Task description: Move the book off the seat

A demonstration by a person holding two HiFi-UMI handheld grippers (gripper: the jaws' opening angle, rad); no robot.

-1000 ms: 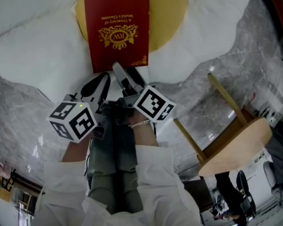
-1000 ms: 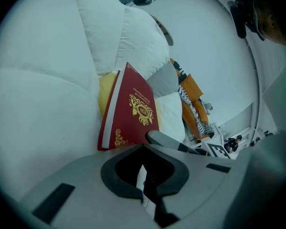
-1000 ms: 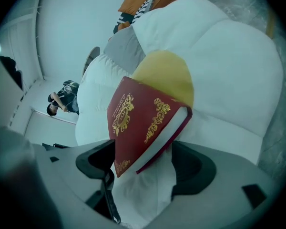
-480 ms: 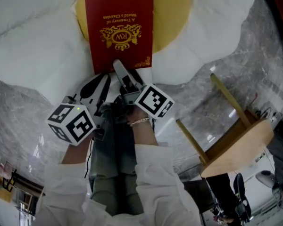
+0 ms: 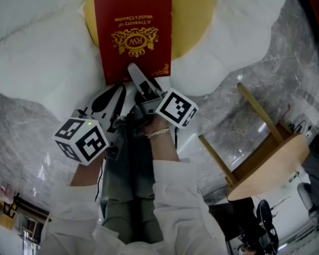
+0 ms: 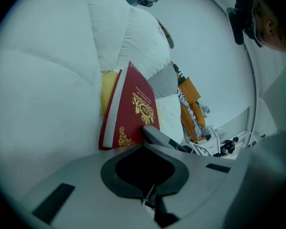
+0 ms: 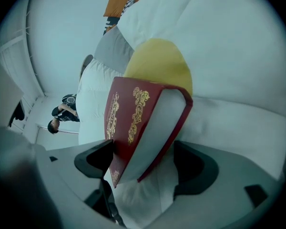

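Item: one red book (image 5: 132, 31), lying cover up on the white seat (image 5: 37, 57), across its yellow centre (image 5: 194, 15).

Long axis: it runs straight away from us, and the gilt lettering reads upside down from our side.

Right gripper (image 5: 143, 81): we hold its jaws spread, and they have just been opening. The book's near end stands between them (one pad lies against the cover, the other stands clear).

Left gripper (image 5: 116, 93): jaws pressed together and empty, just beside the book's near left corner.
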